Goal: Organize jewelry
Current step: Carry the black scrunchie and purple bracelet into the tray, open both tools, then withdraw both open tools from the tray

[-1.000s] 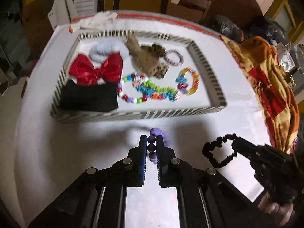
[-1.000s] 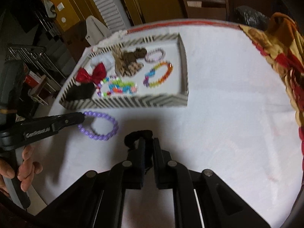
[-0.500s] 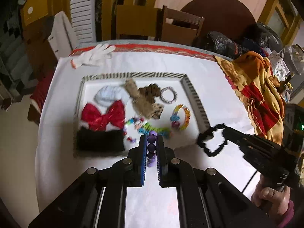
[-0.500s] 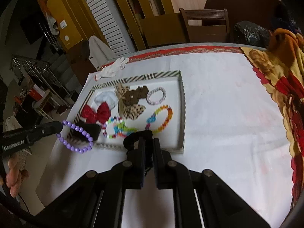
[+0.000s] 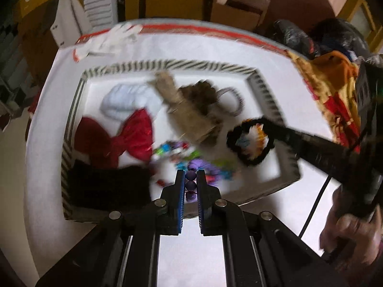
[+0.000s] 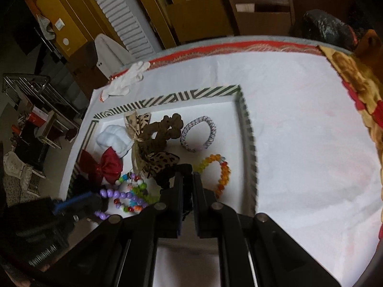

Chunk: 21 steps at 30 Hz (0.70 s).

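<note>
Carrying step, both loads over the striped tray [image 6: 249,129] on the desk: left tool [image 5: 190,179] clenched on purple bead bracelet [image 5: 190,185], right tool [image 6: 188,179] clenched on black scrunchie [image 5: 250,143]. Next: lower onto bare tray floor, then release

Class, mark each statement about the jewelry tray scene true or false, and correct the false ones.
1. The left hand-held gripper grips purple beads. True.
2. The right hand-held gripper holds the orange bead bracelet. False: that orange bracelet lies in the tray; the gripper holds a black scrunchie.
3. A red bow lies in the tray. True.
4. The white glove lies inside the tray. False: the glove lies on the table beyond the tray's far corner.
</note>
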Each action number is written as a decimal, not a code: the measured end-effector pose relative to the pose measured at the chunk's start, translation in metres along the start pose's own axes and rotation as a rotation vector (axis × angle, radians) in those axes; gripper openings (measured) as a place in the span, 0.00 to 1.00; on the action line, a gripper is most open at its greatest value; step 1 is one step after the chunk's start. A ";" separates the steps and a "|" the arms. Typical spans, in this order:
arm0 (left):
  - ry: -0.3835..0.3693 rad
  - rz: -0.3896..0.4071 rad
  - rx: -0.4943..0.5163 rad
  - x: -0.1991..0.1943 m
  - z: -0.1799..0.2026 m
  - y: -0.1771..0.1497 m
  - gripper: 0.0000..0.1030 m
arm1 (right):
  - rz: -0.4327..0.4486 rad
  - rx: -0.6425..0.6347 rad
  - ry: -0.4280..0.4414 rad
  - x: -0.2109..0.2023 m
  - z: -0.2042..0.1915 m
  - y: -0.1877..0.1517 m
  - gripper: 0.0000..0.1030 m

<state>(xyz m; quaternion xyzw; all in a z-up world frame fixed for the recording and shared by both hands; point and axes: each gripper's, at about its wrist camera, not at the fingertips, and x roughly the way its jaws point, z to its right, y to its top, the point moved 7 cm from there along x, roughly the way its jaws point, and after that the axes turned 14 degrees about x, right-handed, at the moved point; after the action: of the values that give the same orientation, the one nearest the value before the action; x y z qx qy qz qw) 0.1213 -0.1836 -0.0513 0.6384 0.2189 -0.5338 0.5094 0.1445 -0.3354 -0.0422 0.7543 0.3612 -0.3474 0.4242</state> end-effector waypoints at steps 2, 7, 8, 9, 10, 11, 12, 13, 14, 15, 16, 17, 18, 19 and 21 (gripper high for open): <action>0.012 -0.013 -0.010 0.005 -0.008 -0.006 0.05 | -0.024 0.007 -0.002 0.017 -0.003 0.002 0.07; 0.040 -0.012 -0.009 0.007 -0.019 -0.011 0.05 | -0.058 -0.005 -0.041 0.053 -0.008 0.010 0.07; 0.044 -0.010 -0.007 0.007 -0.019 -0.010 0.05 | -0.065 -0.010 -0.051 0.059 -0.008 0.012 0.07; 0.049 -0.005 -0.009 0.006 -0.020 -0.010 0.05 | -0.072 -0.013 -0.055 0.064 -0.009 0.012 0.08; 0.050 0.002 -0.012 0.005 -0.021 -0.010 0.05 | -0.078 -0.013 -0.056 0.068 -0.009 0.013 0.08; 0.050 0.006 -0.015 0.004 -0.022 -0.009 0.08 | -0.083 -0.007 -0.053 0.070 -0.009 0.013 0.10; 0.054 0.006 -0.019 0.003 -0.023 -0.008 0.13 | -0.083 -0.003 -0.048 0.071 -0.009 0.013 0.15; 0.058 0.006 -0.021 0.003 -0.023 -0.008 0.17 | -0.080 0.000 -0.051 0.070 -0.008 0.014 0.25; 0.058 0.007 -0.023 0.002 -0.024 -0.007 0.22 | -0.075 0.000 -0.060 0.068 -0.007 0.014 0.29; 0.061 0.009 -0.023 0.002 -0.024 -0.007 0.23 | -0.067 -0.002 -0.062 0.065 -0.006 0.014 0.32; 0.072 0.009 -0.022 0.001 -0.024 -0.007 0.23 | -0.054 -0.005 -0.060 0.059 -0.006 0.014 0.32; 0.086 0.007 -0.022 0.000 -0.024 -0.008 0.23 | -0.041 -0.010 -0.058 0.054 -0.006 0.013 0.32; 0.095 0.005 -0.022 -0.001 -0.024 -0.008 0.23 | -0.032 -0.015 -0.055 0.047 -0.006 0.012 0.32; 0.100 0.004 -0.025 -0.002 -0.024 -0.009 0.23 | -0.020 -0.020 -0.053 0.041 -0.006 0.010 0.32; 0.114 0.003 -0.032 -0.005 -0.024 -0.010 0.23 | 0.009 -0.020 -0.045 0.027 -0.007 0.007 0.35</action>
<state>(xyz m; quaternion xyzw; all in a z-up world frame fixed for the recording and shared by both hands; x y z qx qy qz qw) 0.1226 -0.1570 -0.0535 0.6599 0.2553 -0.4922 0.5071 0.1656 -0.3255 -0.0592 0.7435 0.3519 -0.3587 0.4413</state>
